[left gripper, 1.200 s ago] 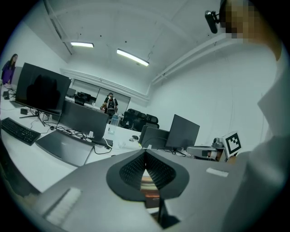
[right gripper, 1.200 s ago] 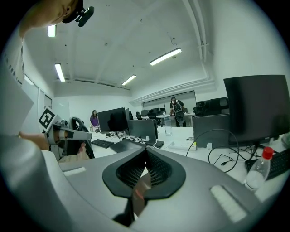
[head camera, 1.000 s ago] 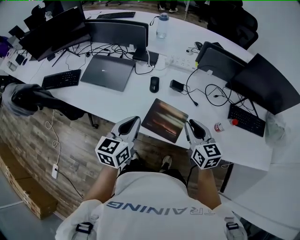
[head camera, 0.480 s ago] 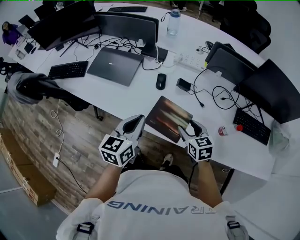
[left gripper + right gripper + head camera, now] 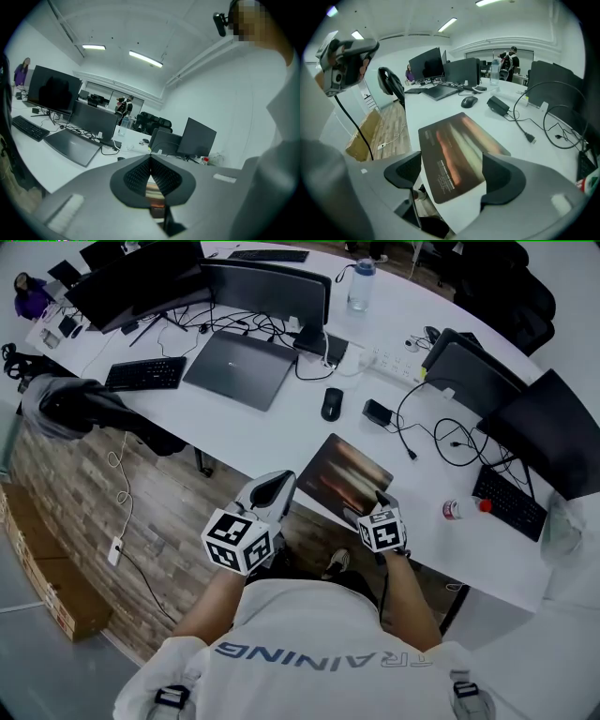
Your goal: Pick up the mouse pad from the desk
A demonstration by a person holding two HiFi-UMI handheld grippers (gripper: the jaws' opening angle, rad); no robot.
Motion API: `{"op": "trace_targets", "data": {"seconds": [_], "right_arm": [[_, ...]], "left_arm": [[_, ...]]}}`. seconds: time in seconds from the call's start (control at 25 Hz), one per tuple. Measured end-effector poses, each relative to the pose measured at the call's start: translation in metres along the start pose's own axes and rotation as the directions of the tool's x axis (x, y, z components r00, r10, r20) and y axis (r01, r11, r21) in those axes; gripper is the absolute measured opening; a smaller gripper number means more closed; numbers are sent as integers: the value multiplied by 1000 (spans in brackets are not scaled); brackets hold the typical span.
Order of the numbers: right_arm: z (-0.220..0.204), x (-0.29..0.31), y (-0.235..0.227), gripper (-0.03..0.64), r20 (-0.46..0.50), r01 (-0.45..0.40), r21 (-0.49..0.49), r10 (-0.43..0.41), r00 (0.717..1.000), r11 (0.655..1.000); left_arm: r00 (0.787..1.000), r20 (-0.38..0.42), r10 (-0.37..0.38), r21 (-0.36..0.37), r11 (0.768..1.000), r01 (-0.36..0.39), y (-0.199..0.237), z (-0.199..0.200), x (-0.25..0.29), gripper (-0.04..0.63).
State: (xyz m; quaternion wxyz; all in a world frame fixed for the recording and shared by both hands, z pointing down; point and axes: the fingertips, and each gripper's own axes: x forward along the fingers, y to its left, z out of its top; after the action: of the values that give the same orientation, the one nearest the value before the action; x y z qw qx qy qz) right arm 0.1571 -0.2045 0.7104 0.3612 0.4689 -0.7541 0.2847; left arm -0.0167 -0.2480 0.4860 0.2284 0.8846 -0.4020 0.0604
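Note:
The mouse pad [image 5: 345,474] is a dark rectangle with an orange-brown print, lying flat at the near edge of the white desk [image 5: 281,432]. In the right gripper view the mouse pad [image 5: 457,150] has its near corner overhanging the desk edge. My right gripper [image 5: 377,505] is tilted down over that corner. Seen from its own camera, the right gripper [image 5: 452,176] has its jaws opening, one on each side of the corner, with neither pad pressing on it. My left gripper [image 5: 275,487] hovers left of the pad just off the desk edge, and the left gripper [image 5: 151,161] is shut on nothing.
Beyond the pad lie a black mouse [image 5: 331,403], a small black box [image 5: 379,412] with looping cables [image 5: 441,437], a closed laptop [image 5: 239,368] and monitors [image 5: 267,292]. A red-capped bottle [image 5: 459,509] and keyboard [image 5: 511,502] sit right. Wooden floor [image 5: 159,521] lies below the desk edge.
My right gripper has dropped and tipped down to the pad's near corner, and its jaws have gone from shut to wide apart. The left gripper has stayed where it was.

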Motion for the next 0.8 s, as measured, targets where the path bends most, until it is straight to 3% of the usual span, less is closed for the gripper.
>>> {"op": "trace_targets", "data": {"seconds": [0.44, 0.8], "right_arm": [[-40, 49, -3, 511, -157, 24, -51, -32, 987, 998], [-43, 56, -2, 517, -157, 27, -52, -35, 987, 998]], "left_arm": [[999, -13, 35, -7, 999, -35, 13, -4, -10, 0], [999, -14, 40, -19, 999, -41, 20, -5, -15, 0]]}}
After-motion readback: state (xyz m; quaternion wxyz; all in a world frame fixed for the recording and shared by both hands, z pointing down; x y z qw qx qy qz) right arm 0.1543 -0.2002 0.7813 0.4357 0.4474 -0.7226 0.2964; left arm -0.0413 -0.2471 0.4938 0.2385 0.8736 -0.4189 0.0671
